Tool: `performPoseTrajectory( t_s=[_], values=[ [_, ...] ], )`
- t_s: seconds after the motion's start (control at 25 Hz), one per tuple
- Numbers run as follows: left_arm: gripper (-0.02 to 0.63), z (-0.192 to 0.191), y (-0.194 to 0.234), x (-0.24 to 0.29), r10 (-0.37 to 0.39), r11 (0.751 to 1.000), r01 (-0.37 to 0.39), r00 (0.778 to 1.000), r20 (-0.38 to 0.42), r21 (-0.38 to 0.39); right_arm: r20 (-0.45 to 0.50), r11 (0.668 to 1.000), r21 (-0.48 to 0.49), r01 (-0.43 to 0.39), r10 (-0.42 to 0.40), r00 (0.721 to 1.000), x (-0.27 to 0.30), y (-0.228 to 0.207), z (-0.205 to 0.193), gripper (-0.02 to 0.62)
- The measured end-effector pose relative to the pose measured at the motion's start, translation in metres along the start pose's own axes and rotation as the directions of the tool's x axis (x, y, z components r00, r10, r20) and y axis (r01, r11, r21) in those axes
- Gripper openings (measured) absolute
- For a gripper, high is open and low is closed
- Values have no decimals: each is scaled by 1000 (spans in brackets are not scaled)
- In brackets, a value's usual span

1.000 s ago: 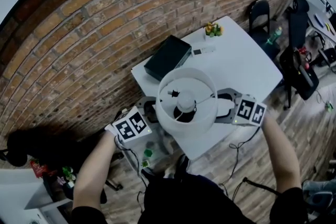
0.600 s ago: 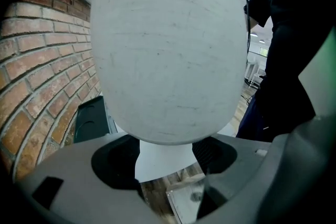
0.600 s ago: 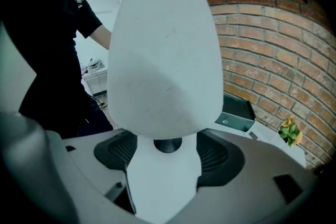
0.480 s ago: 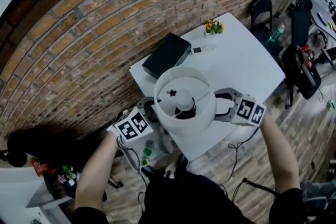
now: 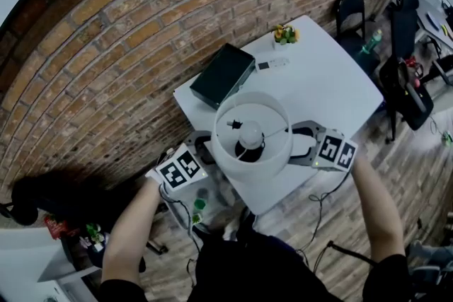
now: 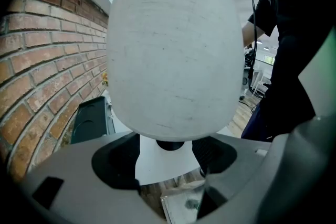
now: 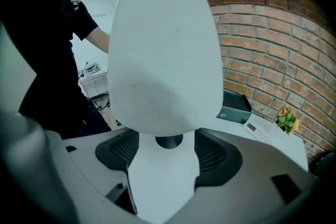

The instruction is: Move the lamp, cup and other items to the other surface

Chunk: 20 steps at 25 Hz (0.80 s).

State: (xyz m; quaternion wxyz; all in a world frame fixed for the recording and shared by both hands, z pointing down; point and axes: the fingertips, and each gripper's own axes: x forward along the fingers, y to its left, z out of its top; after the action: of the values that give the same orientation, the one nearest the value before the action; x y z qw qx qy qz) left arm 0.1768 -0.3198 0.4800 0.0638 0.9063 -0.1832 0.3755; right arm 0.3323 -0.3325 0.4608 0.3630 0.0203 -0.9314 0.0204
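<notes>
At the back, brick wall (image 5: pixel 106 60): red brick, running the full width behind everything else.
Worktop (image 5: pixel 333 81): white and square, with one corner turned toward the person.
Lamp (image 5: pixel 251 134): upright at the worktop's near edge, between the two grippers. Its round white shade fills the upper part of both gripper views. Whether its foot rests on the worktop cannot be told.
Box (image 5: pixel 222 75): black and flat, lying on the worktop's far side close to the wall, apart from the lamp.
Left gripper (image 6: pixel 168 153): reaches under the shade from the person's left. Its jaws are spread wide, and the lamp's dark stem (image 6: pixel 170 145) shows in the gap just past them, with neither jaw closed on it.
Right gripper (image 7: pixel 165 157): reaches under the shade from the other side. Its jaws are also spread, with the stem standing in the gap at their far end and bare worktop showing between them.
Plant (image 5: pixel 285 34): small, with yellow flowers, at the worktop's far corner.
Remote (image 5: pixel 272 65): thin and pale, lying between the plant and the box.
</notes>
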Motion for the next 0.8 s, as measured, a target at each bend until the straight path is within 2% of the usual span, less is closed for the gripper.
performPoseTrajectory(
  t_s=[0.2, 0.48, 0.64, 0.8],
  values=[
    [302, -7, -7, -5, 35, 999, -36, 999, -5, -31, -14, 1000, -13, 1, -1, 1000, -1, 12, -8, 337],
    [302, -36, -33, -34, 87, 988, -82, 996, 31, -132, 21, 996, 84, 35, -37, 999, -7, 37, -20, 331],
    [302, -55, -61, -55, 93, 981, -81, 994, 61, -179, 5, 994, 102, 36, -37, 999, 1, 70, -17, 327],
    [302, -77, -99, -71, 83, 983, -72, 995, 58, -168, -13, 997, 78, 10, -9, 1000, 18, 115, -5, 325]
  ],
)
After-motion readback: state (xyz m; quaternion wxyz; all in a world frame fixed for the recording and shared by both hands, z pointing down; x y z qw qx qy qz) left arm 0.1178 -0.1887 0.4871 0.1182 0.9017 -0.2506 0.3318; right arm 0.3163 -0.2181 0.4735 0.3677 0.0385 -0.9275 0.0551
